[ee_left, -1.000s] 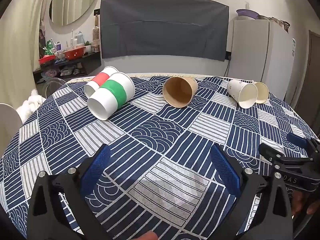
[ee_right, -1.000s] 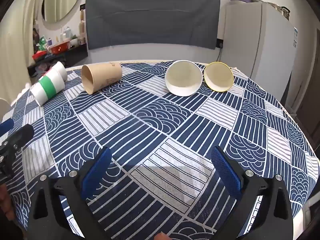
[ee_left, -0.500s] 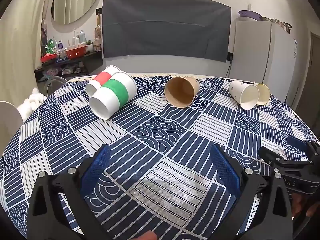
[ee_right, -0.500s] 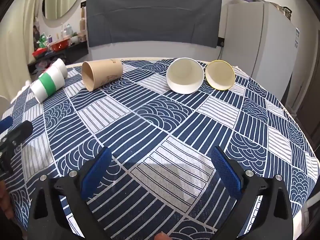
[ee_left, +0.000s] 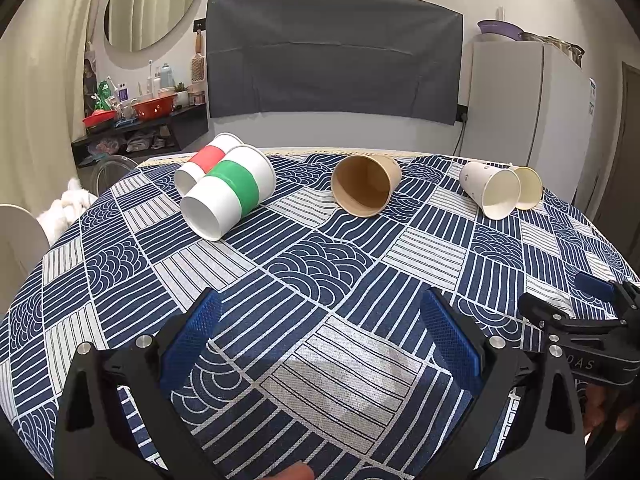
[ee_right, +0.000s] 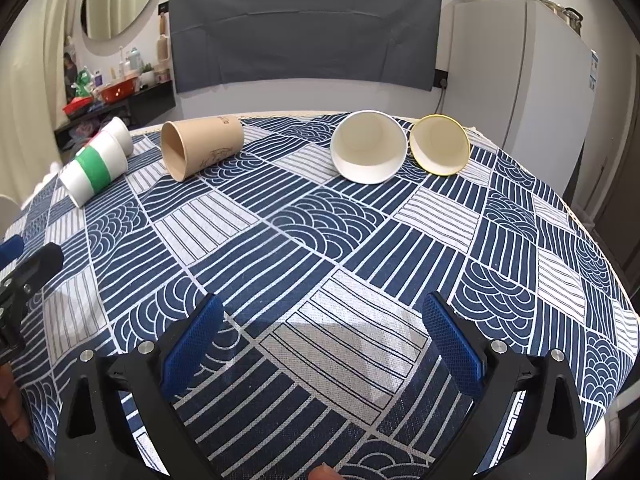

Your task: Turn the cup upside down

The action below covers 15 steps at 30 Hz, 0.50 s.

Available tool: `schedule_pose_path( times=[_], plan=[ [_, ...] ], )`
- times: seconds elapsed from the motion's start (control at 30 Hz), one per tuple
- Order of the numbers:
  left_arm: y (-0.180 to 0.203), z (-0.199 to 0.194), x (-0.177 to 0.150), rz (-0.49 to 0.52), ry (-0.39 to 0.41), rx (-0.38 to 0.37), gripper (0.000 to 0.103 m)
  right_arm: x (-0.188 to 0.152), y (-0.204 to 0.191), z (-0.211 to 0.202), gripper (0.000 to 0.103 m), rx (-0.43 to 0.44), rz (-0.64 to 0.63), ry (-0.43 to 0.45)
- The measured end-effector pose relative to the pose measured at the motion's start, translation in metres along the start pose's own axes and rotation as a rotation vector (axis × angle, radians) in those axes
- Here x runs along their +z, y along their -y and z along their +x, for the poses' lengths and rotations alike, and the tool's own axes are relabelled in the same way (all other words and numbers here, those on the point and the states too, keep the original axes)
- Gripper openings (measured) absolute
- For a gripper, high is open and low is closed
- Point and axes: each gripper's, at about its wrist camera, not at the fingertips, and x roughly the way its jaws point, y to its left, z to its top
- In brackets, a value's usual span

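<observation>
Five paper cups lie on their sides; both grippers hang wide and empty.
I'd pinch the light, crushable brown paper cup (ee_left: pixel 366 185) gently mid-wall with my left gripper (ee_left: pixel 320 336); right gripper (ee_right: pixel 322 338) idle.

Round table under navy-and-white patchwork-pattern tablecloth (ee_left: pixel 320 264). 5 paper cups on sides along far half: red-banded white cup (ee_left: pixel 206 160) touching green-banded white cup (ee_left: pixel 230 196), brown kraft cup (ee_left: pixel 366 184), plain white cup (ee_left: pixel 490 188) touching yellow-rimmed cream cup (ee_left: pixel 530 188).
</observation>
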Motion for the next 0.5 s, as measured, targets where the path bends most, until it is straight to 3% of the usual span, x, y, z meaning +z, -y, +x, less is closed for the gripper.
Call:
schedule_pose_path(
  times=[0.5],
  plan=[
    [0.0021, -0.0019, -0.0005, 0.017, 0.009, 0.016, 0.097, -0.0005, -0.0012, -0.0001, 0.095, -0.003, -0.009, -0.002]
  ],
)
